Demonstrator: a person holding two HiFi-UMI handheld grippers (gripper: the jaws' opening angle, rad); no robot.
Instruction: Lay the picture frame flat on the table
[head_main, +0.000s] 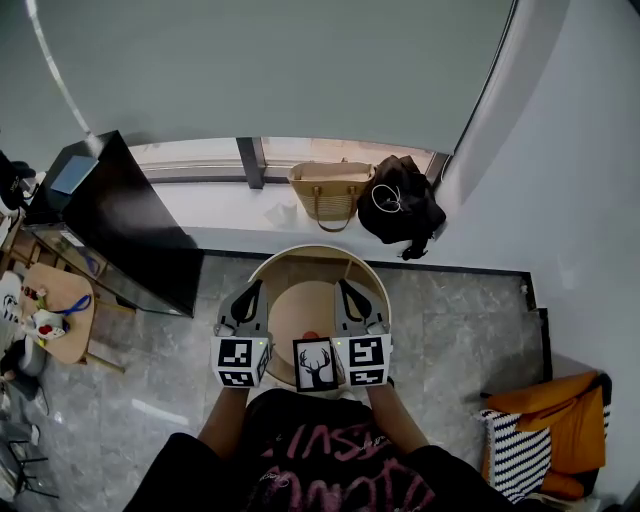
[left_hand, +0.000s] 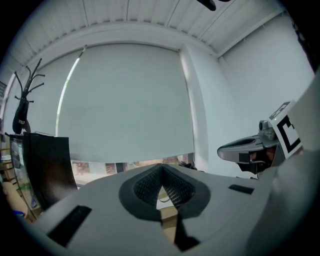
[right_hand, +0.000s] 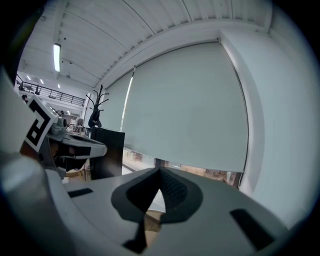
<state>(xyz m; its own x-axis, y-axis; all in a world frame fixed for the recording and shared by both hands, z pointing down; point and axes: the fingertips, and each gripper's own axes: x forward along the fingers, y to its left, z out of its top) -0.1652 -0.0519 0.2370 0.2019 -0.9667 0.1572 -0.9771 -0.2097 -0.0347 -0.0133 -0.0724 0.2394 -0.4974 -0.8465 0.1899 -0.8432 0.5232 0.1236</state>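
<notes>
The picture frame (head_main: 314, 364) is black with a white picture of a deer's head. It stands at the near edge of the round wooden table (head_main: 300, 262), between the two marker cubes, with its face toward me. My left gripper (head_main: 257, 287) hovers over the table's left side, jaws together and nothing held. My right gripper (head_main: 342, 285) mirrors it on the right, also shut and empty. Both point away from the frame toward the window. Neither gripper view shows the frame. The left gripper (left_hand: 161, 170) and the right gripper (right_hand: 160, 172) each show closed tips.
Behind the table, a woven basket bag (head_main: 328, 190) and a black bag (head_main: 400, 205) sit on the window ledge. A black panel (head_main: 130, 225) stands at the left, with a small wooden side table (head_main: 55, 310) below it. An orange seat (head_main: 550, 420) is at lower right.
</notes>
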